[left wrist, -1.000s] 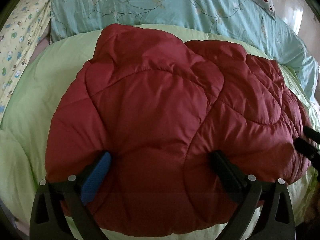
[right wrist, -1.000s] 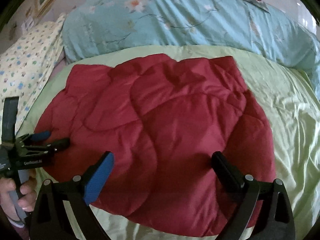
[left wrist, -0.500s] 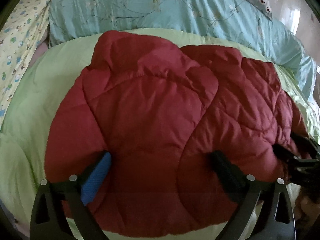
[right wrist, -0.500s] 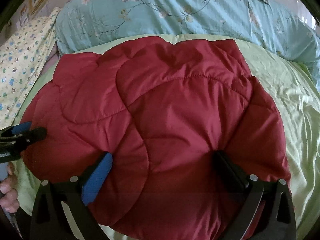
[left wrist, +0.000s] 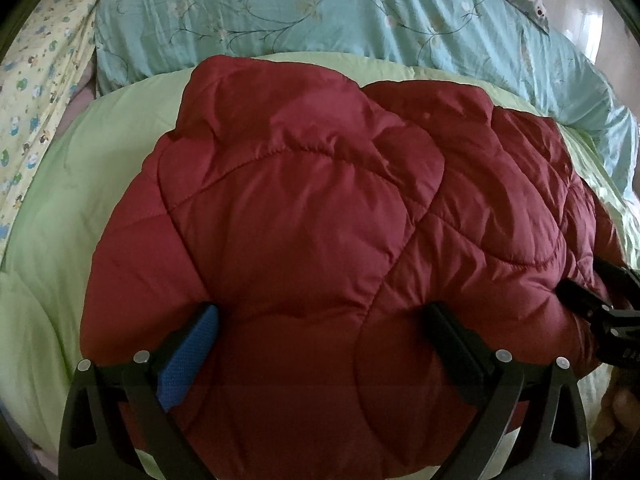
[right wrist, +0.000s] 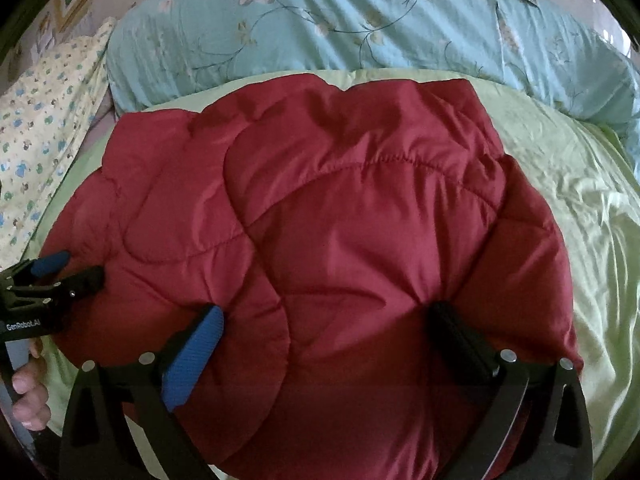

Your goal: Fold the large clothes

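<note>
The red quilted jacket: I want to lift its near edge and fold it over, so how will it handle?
The red quilted jacket will probably flop and sag rather than hold shape; it already drapes in soft puffy folds over the green bedding. Its padding suggests it is light for its bulk. The smooth, slightly shiny shell may slip, so each open claw should bite deep.

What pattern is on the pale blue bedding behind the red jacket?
A floral print: pale blossoms on thin dark vines across the blue bedding, clearest in the right wrist view.
</note>
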`<action>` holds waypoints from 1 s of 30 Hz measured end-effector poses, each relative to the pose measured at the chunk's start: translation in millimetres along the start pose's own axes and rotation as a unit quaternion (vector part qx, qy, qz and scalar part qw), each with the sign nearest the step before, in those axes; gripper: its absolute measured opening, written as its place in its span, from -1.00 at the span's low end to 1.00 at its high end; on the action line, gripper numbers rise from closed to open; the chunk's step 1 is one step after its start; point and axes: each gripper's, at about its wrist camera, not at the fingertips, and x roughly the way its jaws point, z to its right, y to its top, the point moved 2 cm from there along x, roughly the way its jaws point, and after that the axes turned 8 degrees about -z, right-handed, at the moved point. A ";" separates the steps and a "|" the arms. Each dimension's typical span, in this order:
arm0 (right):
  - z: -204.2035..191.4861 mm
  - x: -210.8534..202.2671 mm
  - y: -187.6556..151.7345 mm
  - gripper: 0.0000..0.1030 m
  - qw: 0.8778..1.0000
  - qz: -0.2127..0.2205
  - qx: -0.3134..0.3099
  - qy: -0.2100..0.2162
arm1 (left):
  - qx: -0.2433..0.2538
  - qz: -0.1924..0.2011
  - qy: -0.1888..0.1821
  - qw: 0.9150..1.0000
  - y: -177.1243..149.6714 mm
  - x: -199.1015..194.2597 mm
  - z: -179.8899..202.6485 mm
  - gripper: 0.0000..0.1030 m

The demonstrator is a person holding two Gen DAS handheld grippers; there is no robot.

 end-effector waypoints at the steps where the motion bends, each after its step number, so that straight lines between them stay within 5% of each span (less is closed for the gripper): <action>1: -0.6 -0.3 -0.8 1.00 1.000 0.000 -0.001 -0.001 | 0.000 0.000 0.001 1.000 -0.2 0.3 0.6 1.00; 19: -1.9 -3.7 -0.2 1.00 1.000 0.000 0.001 -0.004 | 0.006 -0.006 -0.006 1.000 -2.2 -11.7 -5.1 0.98; 30: -11.7 -61.1 -33.2 0.99 0.999 0.007 -0.005 0.031 | 0.010 0.008 0.010 1.000 -52.3 -57.8 -8.2 0.97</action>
